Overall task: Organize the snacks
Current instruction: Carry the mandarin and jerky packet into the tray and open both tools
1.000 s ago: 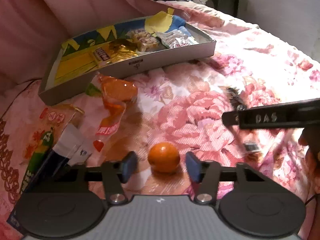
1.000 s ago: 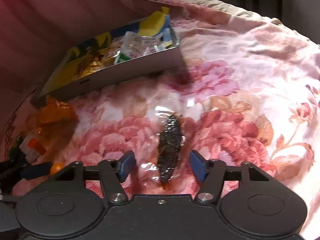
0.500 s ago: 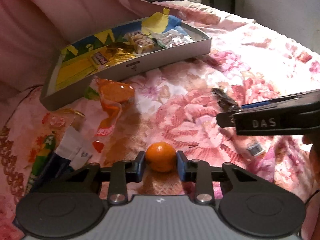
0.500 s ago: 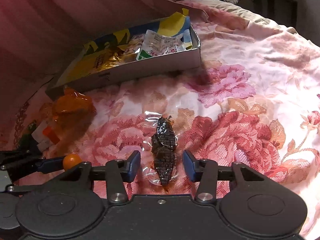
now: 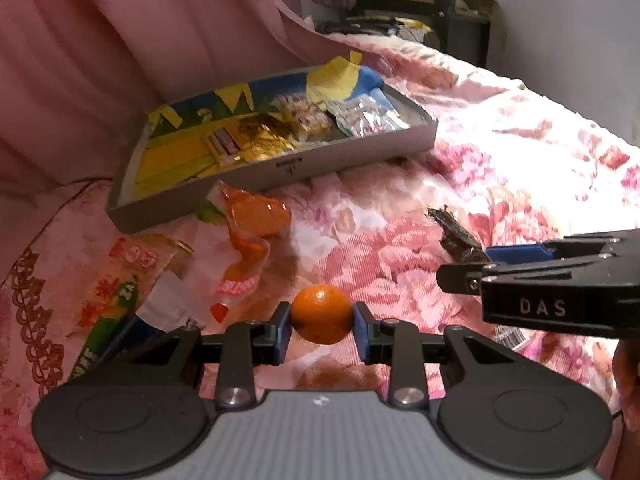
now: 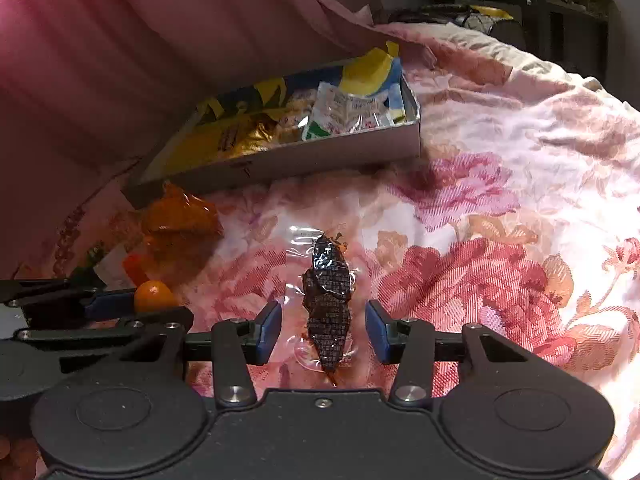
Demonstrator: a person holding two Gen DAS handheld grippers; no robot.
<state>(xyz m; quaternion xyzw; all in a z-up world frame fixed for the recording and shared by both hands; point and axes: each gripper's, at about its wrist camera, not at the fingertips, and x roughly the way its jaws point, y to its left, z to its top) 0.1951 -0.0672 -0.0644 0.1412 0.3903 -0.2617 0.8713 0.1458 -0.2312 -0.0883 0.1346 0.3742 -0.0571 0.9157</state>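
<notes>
left gripper (image 5: 322, 316): pinching orange (image 5: 321, 313) on floral bedspread (image 5: 520, 168) | right gripper (image 6: 323, 328): jaws just narrowed, pads astride dark vacuum-packed snack (image 6: 327, 312), not touching | one grey tray (image 5: 344, 156) behind, one orange pouch (image 5: 256, 220) between | path unobstructed

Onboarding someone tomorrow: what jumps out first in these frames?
The small round orange fruit pinched between the blue pads of the left tongs, low in the left wrist view. Then the dark snack in clear wrap lying on the pink floral bedspread between the open right tongs. Behind both sits the grey snack-filled cardboard tray.
</notes>
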